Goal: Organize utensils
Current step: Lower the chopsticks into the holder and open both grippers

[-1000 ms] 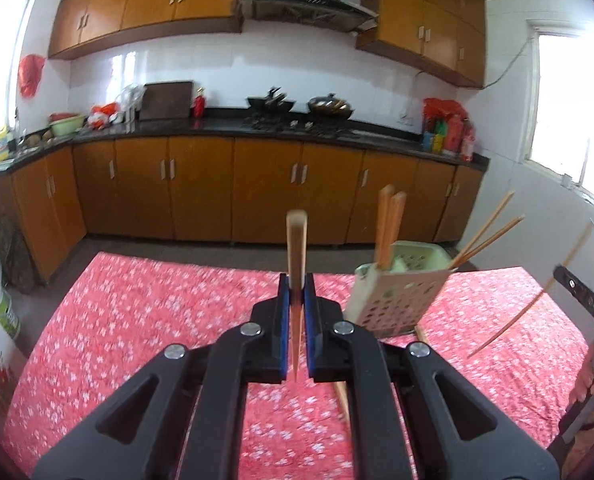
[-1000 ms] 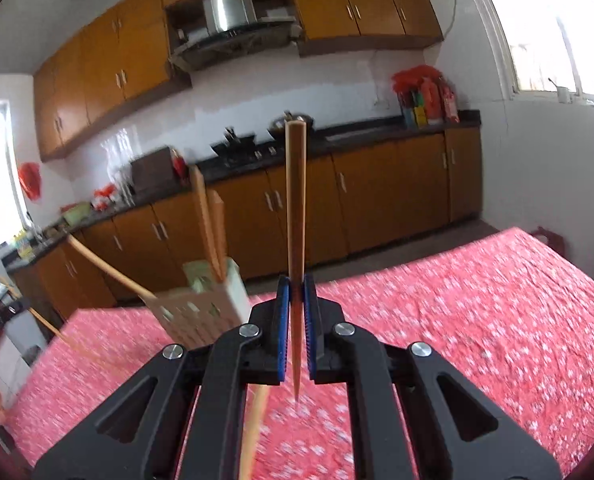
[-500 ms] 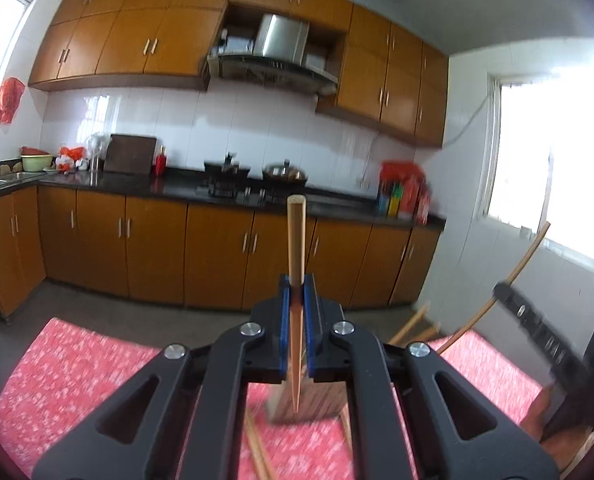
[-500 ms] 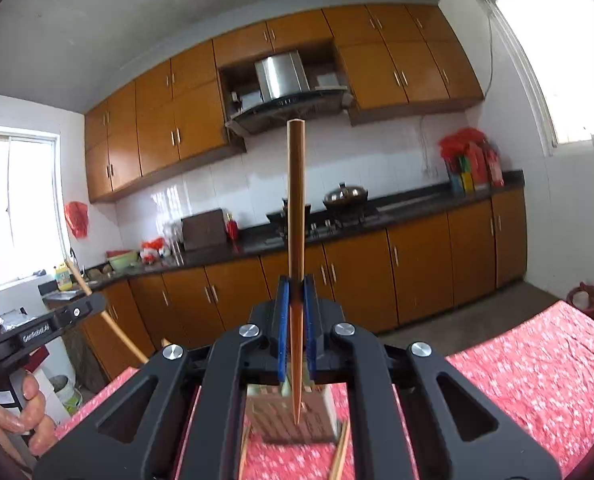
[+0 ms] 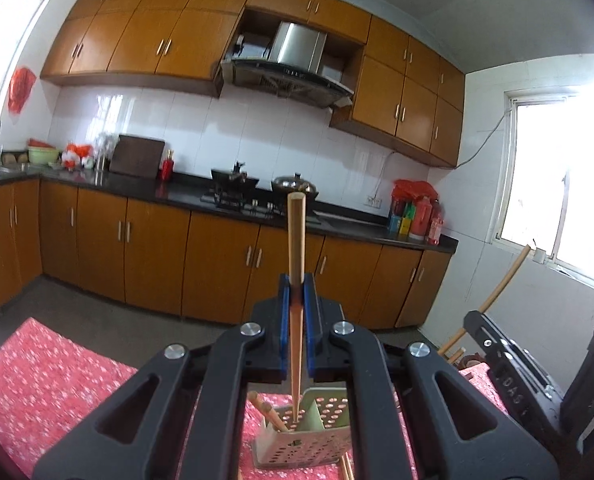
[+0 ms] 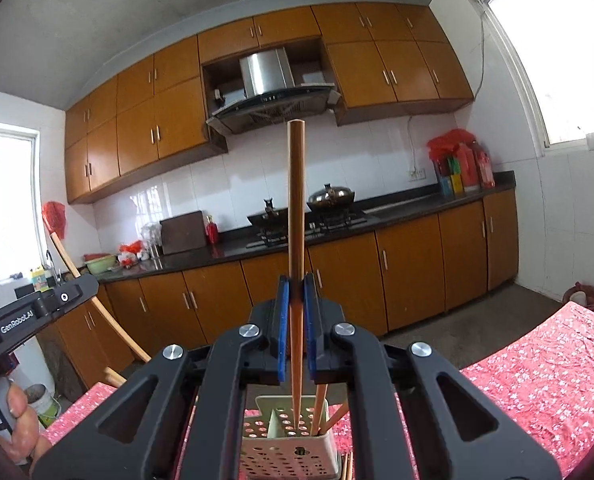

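My left gripper and right gripper each clamp one chopstick upright above the holder, lower centre.

Your L gripper pinches a chopstick upright, its lower tip over the utensil holder on the table, w/ two more sticks leaning in the holder's left compartment. Your R gripper likewise grips a chopstick w/ the tip down in the holder, other sticks in there just right of it. Behind the table's far edge runs the counter, stove on it, hood above; each gripper shows at the other's side.
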Tool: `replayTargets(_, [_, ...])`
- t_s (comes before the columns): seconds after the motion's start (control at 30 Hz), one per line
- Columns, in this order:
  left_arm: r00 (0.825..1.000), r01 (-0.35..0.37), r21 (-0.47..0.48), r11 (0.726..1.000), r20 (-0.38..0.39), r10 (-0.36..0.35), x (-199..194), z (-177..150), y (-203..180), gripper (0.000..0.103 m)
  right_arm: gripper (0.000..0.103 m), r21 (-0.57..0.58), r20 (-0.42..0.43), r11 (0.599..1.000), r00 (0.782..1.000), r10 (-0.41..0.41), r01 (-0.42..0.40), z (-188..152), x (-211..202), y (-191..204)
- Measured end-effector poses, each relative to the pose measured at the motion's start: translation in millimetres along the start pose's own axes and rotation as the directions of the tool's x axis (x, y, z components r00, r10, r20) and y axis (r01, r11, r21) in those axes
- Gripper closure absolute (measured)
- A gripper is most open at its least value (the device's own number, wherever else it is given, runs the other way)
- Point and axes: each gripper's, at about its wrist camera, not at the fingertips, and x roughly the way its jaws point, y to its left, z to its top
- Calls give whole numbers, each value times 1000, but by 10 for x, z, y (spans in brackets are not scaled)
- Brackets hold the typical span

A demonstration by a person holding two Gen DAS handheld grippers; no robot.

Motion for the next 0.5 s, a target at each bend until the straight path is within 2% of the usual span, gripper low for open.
replayTargets(0.2, [999,7,4,1000,-41,-7,150,-107,11,95,95,-5,-38,1000,999,1,-1,-91,15,31])
replayTargets(0.27, [999,11,4,1000,-46,-11,136,-128,33,92,94,6,-54,1000,999,3,-3,-92,4,7])
replayTargets(0.3, [999,12,6,1000,-46,-12,123,-130,30,87,92,9,-57,1000,998,4,-3,-91,-1,10])
replayTargets(0.33, [999,9,10,1000,-45,-9,111,-128,26,84,84,12,-58,1000,998,2,-2,-84,-13,5])
replayTargets(0.4, [999,6,16,1000,-43,-6,83,-113,20,84,77,14,-51,1000,999,-4,5,-58,-63,-12])
replayTargets(0.5, [999,-2,18,1000,-42,3,25,-105,14,84,77,9,-39,1000,999,-9,9,4,-162,-12])
